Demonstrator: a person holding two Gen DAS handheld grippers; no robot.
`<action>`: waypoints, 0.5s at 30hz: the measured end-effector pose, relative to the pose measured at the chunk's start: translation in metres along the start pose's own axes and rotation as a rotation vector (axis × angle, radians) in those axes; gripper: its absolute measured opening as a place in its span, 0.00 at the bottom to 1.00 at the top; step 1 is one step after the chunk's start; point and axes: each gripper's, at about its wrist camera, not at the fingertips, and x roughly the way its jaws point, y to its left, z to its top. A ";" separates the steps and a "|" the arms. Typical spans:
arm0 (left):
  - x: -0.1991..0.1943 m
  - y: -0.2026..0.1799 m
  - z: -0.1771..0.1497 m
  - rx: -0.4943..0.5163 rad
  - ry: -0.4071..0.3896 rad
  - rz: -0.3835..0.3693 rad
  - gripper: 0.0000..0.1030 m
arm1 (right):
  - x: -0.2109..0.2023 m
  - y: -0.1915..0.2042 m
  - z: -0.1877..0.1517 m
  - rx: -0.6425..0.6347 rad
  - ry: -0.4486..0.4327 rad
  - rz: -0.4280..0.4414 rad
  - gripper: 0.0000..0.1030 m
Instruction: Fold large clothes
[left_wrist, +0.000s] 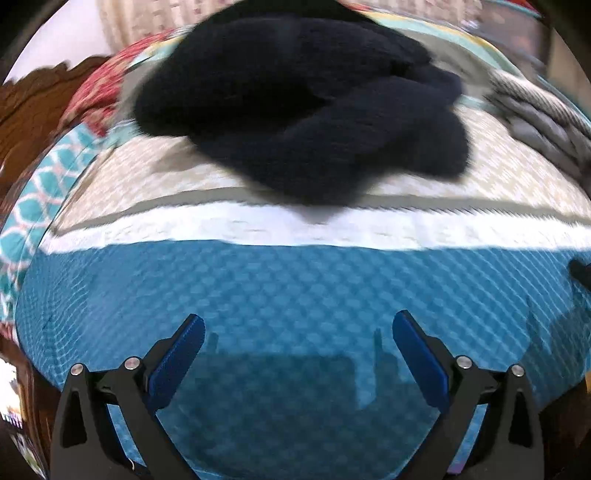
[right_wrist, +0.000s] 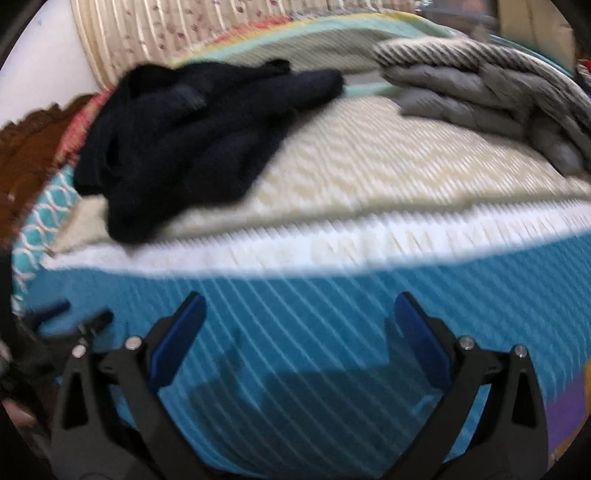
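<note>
We start at the left edge, where a dark wooden headboard (left_wrist: 33, 107) shows at about ten o'clock in both wrist views, with a red patterned cloth (left_wrist: 99, 92) just beside it. Next comes the task's thing: a dark navy garment (left_wrist: 303, 110) lying crumpled in a heap on the bed (left_wrist: 295, 288), on the cream band of the cover. In the left wrist view it sits at twelve o'clock, straight ahead of our left claw (left_wrist: 297, 354); in the right wrist view it lies toward ten o'clock. Further right, at about two o'clock, a grey quilted jacket (right_wrist: 480, 99) lies bunched under a striped blanket (right_wrist: 461, 51), well apart from the navy heap.

Both claws are released, jaws spread wide with nothing between them, and hover over the blue band of the cover nearer to us. Our right claw (right_wrist: 299, 328) likewise holds nothing. Both views are motion-blurred.

We judge that folding has not begun: this is the approach to the navy garment. The next move calls for reaching toward twelve o'clock, pinching two edges of the heap, such as shoulders or hem, and spreading it flat on the open cream area. Which part of the garment is which we cannot tell from here.
</note>
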 end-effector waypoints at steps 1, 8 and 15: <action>0.000 0.009 0.000 -0.017 -0.005 0.007 0.91 | 0.002 0.005 0.014 0.004 -0.003 0.035 0.92; -0.016 0.071 0.001 -0.087 -0.089 0.072 0.91 | 0.043 0.056 0.118 0.070 0.006 0.289 0.75; -0.024 0.097 0.004 -0.099 -0.134 0.076 0.91 | 0.128 0.095 0.178 0.243 0.157 0.450 0.68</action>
